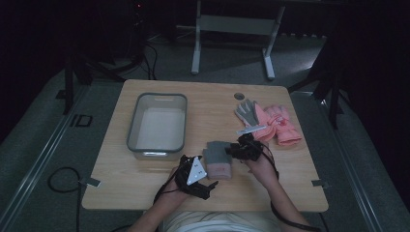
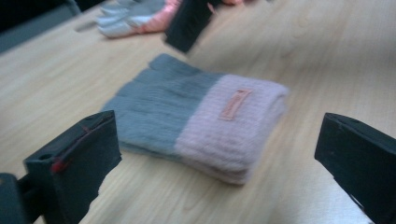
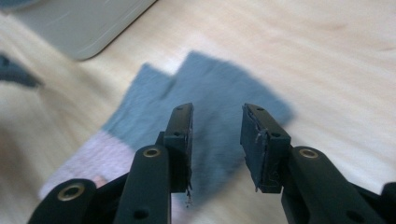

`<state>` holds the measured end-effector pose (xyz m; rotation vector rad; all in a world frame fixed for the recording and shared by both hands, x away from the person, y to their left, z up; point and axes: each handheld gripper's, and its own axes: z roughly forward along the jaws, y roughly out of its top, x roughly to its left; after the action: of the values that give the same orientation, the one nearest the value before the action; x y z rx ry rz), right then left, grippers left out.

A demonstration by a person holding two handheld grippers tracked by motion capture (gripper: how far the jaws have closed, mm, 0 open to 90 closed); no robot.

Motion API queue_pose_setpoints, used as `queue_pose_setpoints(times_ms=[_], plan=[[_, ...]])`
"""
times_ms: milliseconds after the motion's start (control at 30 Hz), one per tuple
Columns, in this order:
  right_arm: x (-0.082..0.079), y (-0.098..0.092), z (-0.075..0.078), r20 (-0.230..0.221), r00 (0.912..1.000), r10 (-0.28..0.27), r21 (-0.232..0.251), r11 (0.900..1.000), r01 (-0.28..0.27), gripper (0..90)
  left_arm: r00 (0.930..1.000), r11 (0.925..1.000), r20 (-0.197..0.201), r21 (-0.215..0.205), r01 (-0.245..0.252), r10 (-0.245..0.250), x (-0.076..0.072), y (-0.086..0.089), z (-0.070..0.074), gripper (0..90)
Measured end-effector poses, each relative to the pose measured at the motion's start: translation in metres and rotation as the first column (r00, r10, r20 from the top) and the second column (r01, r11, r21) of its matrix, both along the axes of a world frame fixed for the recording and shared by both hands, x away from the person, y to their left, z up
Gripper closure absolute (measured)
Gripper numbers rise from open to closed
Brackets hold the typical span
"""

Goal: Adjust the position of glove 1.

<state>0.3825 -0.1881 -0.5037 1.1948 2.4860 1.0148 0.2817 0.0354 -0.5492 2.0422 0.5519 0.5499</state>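
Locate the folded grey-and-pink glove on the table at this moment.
In the high view, the folded grey-and-pink glove lies near the table's front edge, between the left tool and right tool, right of the grey bin.

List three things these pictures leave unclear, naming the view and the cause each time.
1. Label on the folded glove: left gripper view, text too blurred.
2. Tub: right gripper view, cut by the top edge.
3. Pink gloves: high view, dim and small, number unclear.
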Motion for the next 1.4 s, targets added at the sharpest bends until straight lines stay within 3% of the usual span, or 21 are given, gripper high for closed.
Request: queue_pose_setpoints(times_ms=[33, 67, 100, 167, 200, 267, 367, 400, 433, 500, 733, 833, 900, 933, 1000, 1100, 1133, 1200, 1267, 1300, 1400], plan=[[0.000, 0.000, 0.000, 0.000, 1.0000, 0.000, 0.000, 1.000, 0.000, 63.9, 1.0000, 1.0000, 0.000, 0.000, 0.000, 0.000, 0.000, 0.000, 0.000, 4.5], [0.004, -0.007, 0.005, 0.006, 0.9998, -0.017, 0.001, 1.000, 0.016, 64.1, 0.9992, 0.9999, -0.036, 0.004, 0.017, -0.017, 0.004, -0.004, 0.005, 4.6], [0.007, -0.010, 0.007, 0.009, 0.9996, -0.026, 0.002, 1.000, 0.026, 64.1, 0.9997, 0.9994, -0.017, 0.028, -0.019, 0.019, 0.005, -0.008, 0.007, 4.6], [0.013, -0.013, 0.010, 0.012, 0.9995, -0.029, -0.008, 1.000, 0.029, 64.0, 0.9998, 0.9999, -0.020, 0.012, 0.002, -0.002, 0.007, -0.009, 0.009, 6.0], [0.015, -0.014, 0.011, 0.009, 0.9995, -0.031, -0.003, 1.000, 0.031, 64.0, 0.9989, 0.9992, -0.027, -0.007, 0.039, -0.039, 0.010, -0.011, 0.011, 6.2], [0.022, -0.014, 0.009, -0.003, 0.9994, -0.035, 0.001, 0.999, 0.035, 63.2, 0.9951, 0.9953, -0.028, 0.015, 0.096, -0.095, 0.014, -0.016, 0.012, 7.1], [0.031, -0.012, 0.003, -0.036, 0.9985, -0.043, 0.016, 0.999, 0.043, 61.4, 0.9909, 0.9907, -0.035, 0.036, 0.132, -0.130, 0.016, -0.019, 0.011, 12.0], [0.035, -0.010, 0.000, -0.043, 0.9981, -0.045, 0.014, 0.999, 0.046, 60.8, 0.9838, 0.9819, -0.042, 0.067, 0.177, -0.174, 0.019, -0.022, 0.008, 12.7], [0.037, -0.008, -0.004, -0.045, 0.9976, -0.053, 0.009, 0.999, 0.053, 61.0, 0.9808, 0.9781, -0.049, 0.080, 0.192, -0.189, 0.020, -0.023, 0.006, 14.5], [0.039, -0.004, -0.009, -0.018, 0.9971, -0.073, -0.025, 0.997, 0.073, 62.0, 0.9811, 0.9742, -0.031, 0.117, 0.193, -0.191, 0.020, -0.026, 0.001, 17.5], [0.048, -0.001, -0.025, -0.085, 0.9918, -0.096, 0.020, 0.995, 0.098, 53.1, 0.9766, 0.9560, -0.010, 0.202, 0.213, -0.215, 0.022, -0.032, -0.013, 24.2], [0.048, 0.001, -0.028, -0.094, 0.9896, -0.108, 0.015, 0.994, 0.110, 50.3, 0.9781, 0.9571, 0.004, 0.207, 0.203, -0.208, 0.022, -0.032, -0.012, 29.4], [0.048, 0.003, -0.031, -0.079, 0.9889, -0.126, -0.019, 0.992, 0.125, 49.5, 0.9798, 0.9588, 0.003, 0.207, 0.195, -0.200, 0.023, -0.033, -0.013, 32.2], [0.048, 0.003, -0.033, -0.085, 0.9878, -0.131, -0.022, 0.991, 0.129, 48.9, 0.9810, 0.9542, 0.024, 0.238, 0.181, -0.192, 0.021, -0.036, -0.015, 32.7], [0.048, 0.003, -0.036, -0.098, 0.9845, -0.145, -0.017, 0.989, 0.144, 48.6, 0.9842, 0.9519, 0.047, 0.266, 0.152, -0.171, 0.021, -0.038, -0.015, 37.5], [0.048, 0.002, -0.038, -0.119, 0.9814, -0.151, -0.007, 0.989, 0.151, 48.2, 0.9835, 0.9467, 0.054, 0.285, 0.151, -0.173, 0.020, -0.040, -0.016, 40.8], [0.049, 0.001, -0.040, -0.146, 0.9771, -0.154, 0.008, 0.988, 0.157, 48.6, 0.9842, 0.9480, 0.026, 0.274, 0.161, -0.175, 0.023, -0.038, -0.014, 45.2], [0.049, 0.000, -0.040, -0.158, 0.9751, -0.156, 0.028, 0.986, 0.162, 51.1, 0.9827, 0.9530, -0.020, 0.241, 0.183, -0.184, 0.029, -0.034, -0.009, 53.2], [0.048, 0.001, -0.041, -0.166, 0.9748, -0.149, 0.044, 0.986, 0.158, 52.5, 0.9773, 0.9506, -0.048, 0.227, 0.212, -0.207, 0.034, -0.031, -0.007, 60.6], [0.048, 0.001, -0.041, -0.166, 0.9748, -0.149, 0.044, 0.986, 0.158, 52.5, 0.9773, 0.9506, -0.048, 0.227, 0.212, -0.207, 0.034, -0.031, -0.007, 62.7], [0.050, 0.004, -0.042, -0.199, 0.9722, -0.124, 0.080, 0.987, 0.142, 53.6, 0.9677, 0.9442, -0.091, 0.215, 0.250, -0.235, 0.042, -0.027, -0.004, 66.8]])
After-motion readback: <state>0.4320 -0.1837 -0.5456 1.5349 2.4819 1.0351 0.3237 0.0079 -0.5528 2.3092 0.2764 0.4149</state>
